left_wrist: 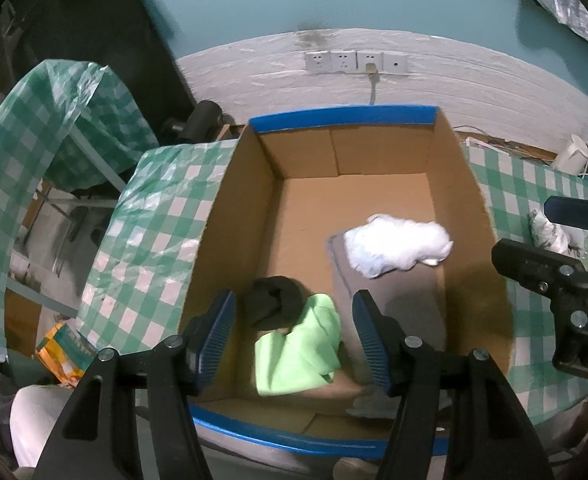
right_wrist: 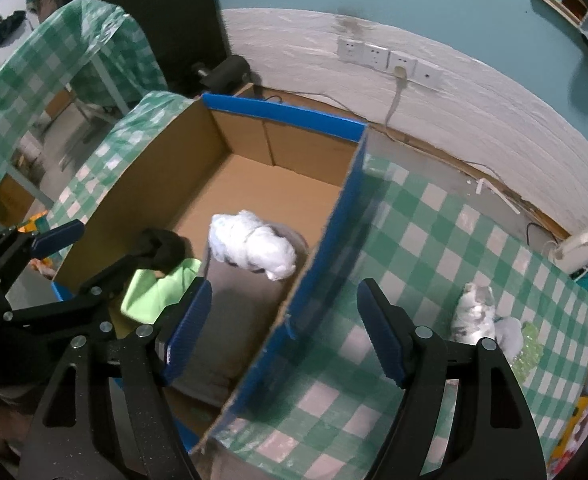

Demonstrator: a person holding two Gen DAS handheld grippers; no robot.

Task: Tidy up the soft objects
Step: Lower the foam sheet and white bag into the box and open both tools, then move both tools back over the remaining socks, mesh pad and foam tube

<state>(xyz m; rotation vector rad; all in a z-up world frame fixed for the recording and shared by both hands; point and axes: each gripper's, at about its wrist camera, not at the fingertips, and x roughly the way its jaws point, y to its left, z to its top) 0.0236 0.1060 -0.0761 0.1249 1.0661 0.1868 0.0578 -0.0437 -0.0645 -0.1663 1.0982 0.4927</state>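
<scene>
A cardboard box (left_wrist: 238, 208) with blue-taped rims stands on a green checked table; it also shows in the right wrist view (right_wrist: 325, 240). Inside lie a light green cloth (left_wrist: 297, 352), a black soft item (left_wrist: 272, 300), a grey cloth (left_wrist: 393, 300) and a white fluffy bundle (left_wrist: 397, 244) on the grey cloth. My left gripper (left_wrist: 294, 340) is open and empty above the green cloth at the box's near end. My right gripper (right_wrist: 284, 336) is open and empty over the box's right wall. A grey-white soft toy (right_wrist: 475, 312) lies on the table right of the box.
The checked tablecloth (right_wrist: 413, 240) covers the table to the right of the box. A white device with cables (right_wrist: 577, 248) sits at the far right edge. Wall sockets (left_wrist: 353, 62) are behind the box. A second covered table (left_wrist: 54, 120) stands at the left.
</scene>
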